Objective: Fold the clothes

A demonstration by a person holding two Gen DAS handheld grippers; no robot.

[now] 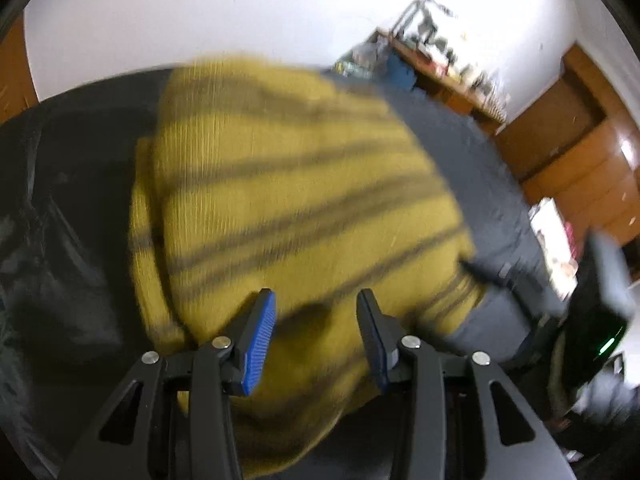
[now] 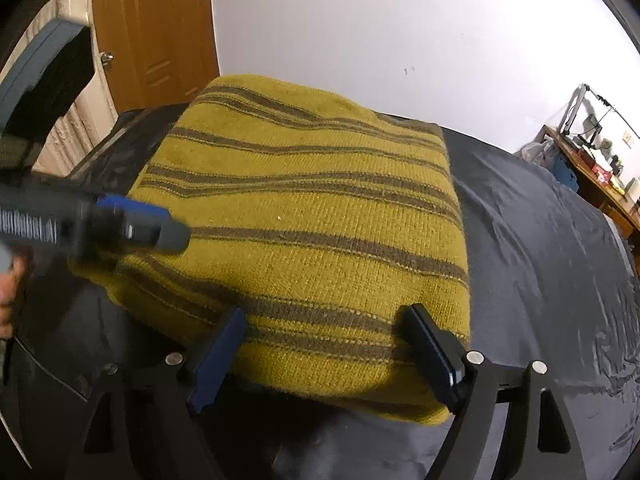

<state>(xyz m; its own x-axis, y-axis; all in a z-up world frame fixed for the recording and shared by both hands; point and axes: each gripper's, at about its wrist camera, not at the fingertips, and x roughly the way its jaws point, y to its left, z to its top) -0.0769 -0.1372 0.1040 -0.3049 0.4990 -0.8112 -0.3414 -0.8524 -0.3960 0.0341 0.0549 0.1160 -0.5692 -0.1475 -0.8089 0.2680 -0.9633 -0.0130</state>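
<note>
Mustard sweater (image 1: 288, 184) blurred, edge hidden.

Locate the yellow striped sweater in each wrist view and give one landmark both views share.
Left wrist view: the yellow striped sweater fills the centre, blurred, ahead of the open left gripper.
Right wrist view: the sweater lies folded at centre on the dark bed sheet, its near edge between the fingers of the open right gripper.
Shared landmark: the cluttered wooden desk, upper right in the left view, far right in the right view.

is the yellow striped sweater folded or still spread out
Folded: the sweater lies as a compact thick rectangle on the dark sheet, no sleeves showing.
</note>
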